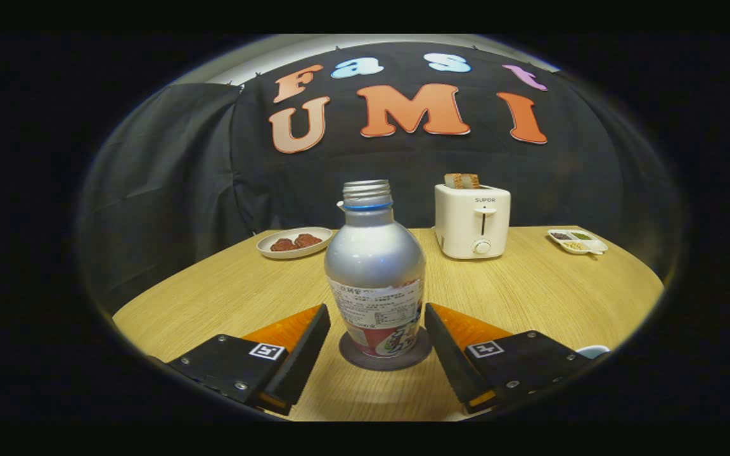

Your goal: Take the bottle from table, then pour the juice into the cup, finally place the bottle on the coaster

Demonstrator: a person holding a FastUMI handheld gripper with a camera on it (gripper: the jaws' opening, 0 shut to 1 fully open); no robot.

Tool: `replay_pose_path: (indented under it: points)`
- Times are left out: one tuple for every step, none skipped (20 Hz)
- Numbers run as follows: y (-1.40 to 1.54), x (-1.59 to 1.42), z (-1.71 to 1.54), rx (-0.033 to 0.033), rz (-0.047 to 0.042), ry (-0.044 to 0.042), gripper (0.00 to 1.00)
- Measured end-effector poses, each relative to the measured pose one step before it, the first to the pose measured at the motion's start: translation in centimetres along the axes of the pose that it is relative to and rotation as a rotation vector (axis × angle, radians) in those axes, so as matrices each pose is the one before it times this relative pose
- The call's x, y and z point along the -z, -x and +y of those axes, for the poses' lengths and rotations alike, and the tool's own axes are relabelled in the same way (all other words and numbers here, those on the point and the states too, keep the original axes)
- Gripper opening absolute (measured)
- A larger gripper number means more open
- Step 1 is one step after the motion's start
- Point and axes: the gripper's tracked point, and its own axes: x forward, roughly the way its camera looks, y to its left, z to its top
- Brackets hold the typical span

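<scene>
The bottle point(375, 272) is seen upright, uncapped, on the coaster point(385, 354) — placement judged done — with the gripper point(377, 339) spread, its fingers released either side, apart from it.

Bottle point(374, 266): matt silvery metal body, threaded bare-metal neck, no cap; glossy printed paper label round the lower part. It stands on the coaster point(386, 358), a dull, dark, smooth disc. Table point(530, 291): light wood-grain top, smooth, faint sheen. Toaster point(472, 220) near the far edge: cream plastic, satin. Plate point(294, 242) at the far left edge: glossy white glaze. Gripper point(377, 329) fingers apart, clear of the bottle, surfaces matt.
</scene>
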Motion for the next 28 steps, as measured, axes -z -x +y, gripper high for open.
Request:
replay_pose_path:
  points:
    - [0.466,-0.311,0.022,0.00138,-0.00831,0.01240,0.92]
    - [0.722,-0.385,-0.121,0.00097,-0.00693,0.00599,0.93]
    - [0.862,-0.808,-0.094,-0.00260,-0.01806,-0.00543,0.94]
    - [0.902,-0.923,-0.034,-0.00196,-0.02285,-0.00702,0.94]
    - [0.871,-0.990,-0.143,-0.00329,-0.02703,-0.00399,0.94]
    - [0.962,-1.234,-0.270,0.00073,-0.02832,-0.00077,0.94]
    - [0.880,-1.118,-0.442,0.00202,-0.02739,0.00510,0.94]
    - [0.885,-1.167,-0.411,0.00353,-0.02786,0.00929,0.94]
    - [0.866,-0.981,-0.561,0.00528,-0.02658,0.01338,0.93]
    - [0.901,-0.890,-0.512,0.00281,-0.02228,0.01509,0.93]
    - [0.940,-0.850,-0.523,0.00221,-0.02394,0.01075,0.94]
    - [0.918,-0.873,-0.409,-0.00023,-0.02497,0.01009,0.94]
    - [0.836,-0.840,-0.401,-0.00089,-0.02243,0.01375,0.94]
    - [0.790,-0.719,-0.510,0.00303,-0.02279,0.01748,0.94]
    - [0.755,-0.733,-0.735,0.00886,-0.02215,0.01876,0.93]
    - [0.686,-0.705,-0.691,0.01164,-0.02323,0.01665,0.94]
    - [0.885,-0.867,-0.912,0.00990,-0.02452,0.01474,0.94]
    - [0.763,-0.571,-0.721,0.00831,-0.01915,0.01226,0.94]
    - [0.658,-0.557,-0.704,0.00791,-0.01749,0.00671,0.94]
    - [0.679,-0.570,-0.676,0.00702,-0.01404,0.00478,0.94]
    - [0.558,-0.488,-0.770,0.00825,-0.01412,0.00336,0.94]
    - [0.650,-0.543,-0.801,0.00938,-0.01648,0.00089,0.94]
    - [0.437,-0.680,-0.709,0.00863,-0.02086,-0.00175,0.94]
    - [0.400,-0.674,-0.630,0.00768,-0.01944,-0.00021,0.94]
    - [0.419,-0.594,-0.623,0.00718,-0.01756,-0.00085,0.94]
    - [0.393,-0.588,-0.471,0.00360,-0.01622,-0.00197,0.94]
    - [0.388,-0.496,-0.378,0.00179,-0.01323,-0.00617,0.95]
    - [0.270,-0.249,-0.239,-0.00408,-0.01006,-0.00653,0.95]
